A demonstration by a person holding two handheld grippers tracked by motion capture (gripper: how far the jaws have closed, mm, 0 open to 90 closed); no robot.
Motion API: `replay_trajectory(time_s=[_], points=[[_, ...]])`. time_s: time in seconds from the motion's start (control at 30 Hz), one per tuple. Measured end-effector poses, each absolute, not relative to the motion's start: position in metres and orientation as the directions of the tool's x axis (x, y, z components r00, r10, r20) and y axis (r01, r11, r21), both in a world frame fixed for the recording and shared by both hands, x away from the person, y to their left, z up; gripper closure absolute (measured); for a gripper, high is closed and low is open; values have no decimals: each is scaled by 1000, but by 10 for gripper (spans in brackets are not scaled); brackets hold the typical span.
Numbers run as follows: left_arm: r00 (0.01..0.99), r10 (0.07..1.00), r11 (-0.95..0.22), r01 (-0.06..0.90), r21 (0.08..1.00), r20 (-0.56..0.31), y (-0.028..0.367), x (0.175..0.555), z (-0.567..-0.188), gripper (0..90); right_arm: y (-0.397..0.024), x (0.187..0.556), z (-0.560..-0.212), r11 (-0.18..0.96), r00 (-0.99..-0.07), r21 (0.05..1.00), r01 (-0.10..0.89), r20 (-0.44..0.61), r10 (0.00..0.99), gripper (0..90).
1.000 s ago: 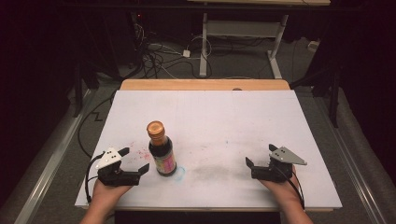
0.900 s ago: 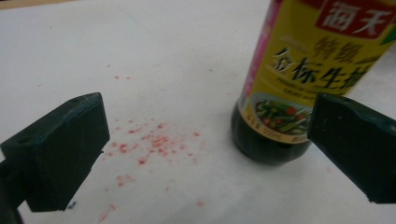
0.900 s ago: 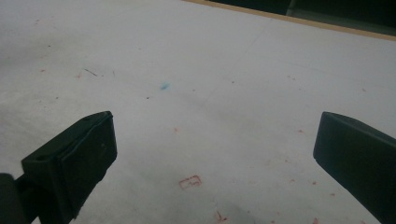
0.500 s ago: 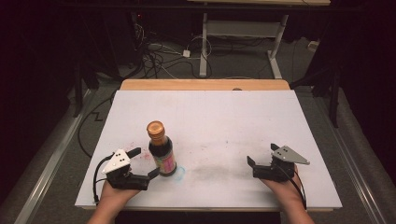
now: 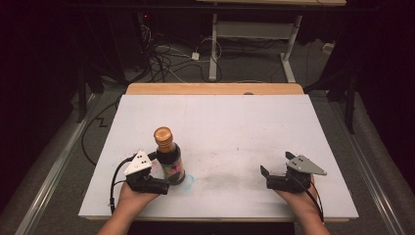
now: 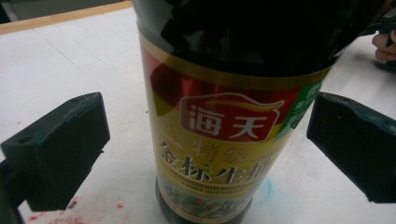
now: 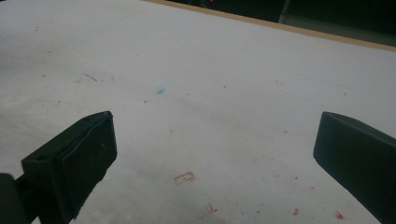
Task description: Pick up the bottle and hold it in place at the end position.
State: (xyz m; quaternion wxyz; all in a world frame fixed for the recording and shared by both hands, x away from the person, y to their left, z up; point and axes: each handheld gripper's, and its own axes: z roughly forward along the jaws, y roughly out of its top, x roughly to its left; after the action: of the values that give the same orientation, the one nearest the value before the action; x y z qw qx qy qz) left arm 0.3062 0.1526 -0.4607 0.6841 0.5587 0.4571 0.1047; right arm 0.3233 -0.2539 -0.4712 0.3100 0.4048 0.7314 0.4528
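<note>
We see the bottle upright at the lower left of the white bench, between the left tool's parted jaws (neither touching it). Lower right, the right tool gapes, empty.

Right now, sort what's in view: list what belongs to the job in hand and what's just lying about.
In the job:
dark glass sauce bottle with orange cap
left tool, open around it

Lying about:
right tool, open, idle
cables on the floor
</note>
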Motion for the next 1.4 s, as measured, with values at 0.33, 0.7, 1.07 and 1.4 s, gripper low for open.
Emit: replay_trajectory(time_s=[0.33, 0.7, 1.07, 1.4], points=[[562, 668, 359, 331, 873, -488, 153, 306, -459, 149, -255, 322, -471, 261, -478, 914, 311, -87, 874, 2], [594, 668, 324, 311, 894, -449, 150, 298, -458, 287, -255, 323, -472, 256, -473, 912, 321, -80, 877, 2], [596, 669, 310, 319, 896, -444, 149, 299, -454, 289, -257, 324, -471, 246, -466, 914, 322, -73, 882, 2], [618, 636, 331, 323, 886, -463, 136, 310, -442, 289, -260, 324, -470, 232, -459, 918, 322, -62, 886, 2]])
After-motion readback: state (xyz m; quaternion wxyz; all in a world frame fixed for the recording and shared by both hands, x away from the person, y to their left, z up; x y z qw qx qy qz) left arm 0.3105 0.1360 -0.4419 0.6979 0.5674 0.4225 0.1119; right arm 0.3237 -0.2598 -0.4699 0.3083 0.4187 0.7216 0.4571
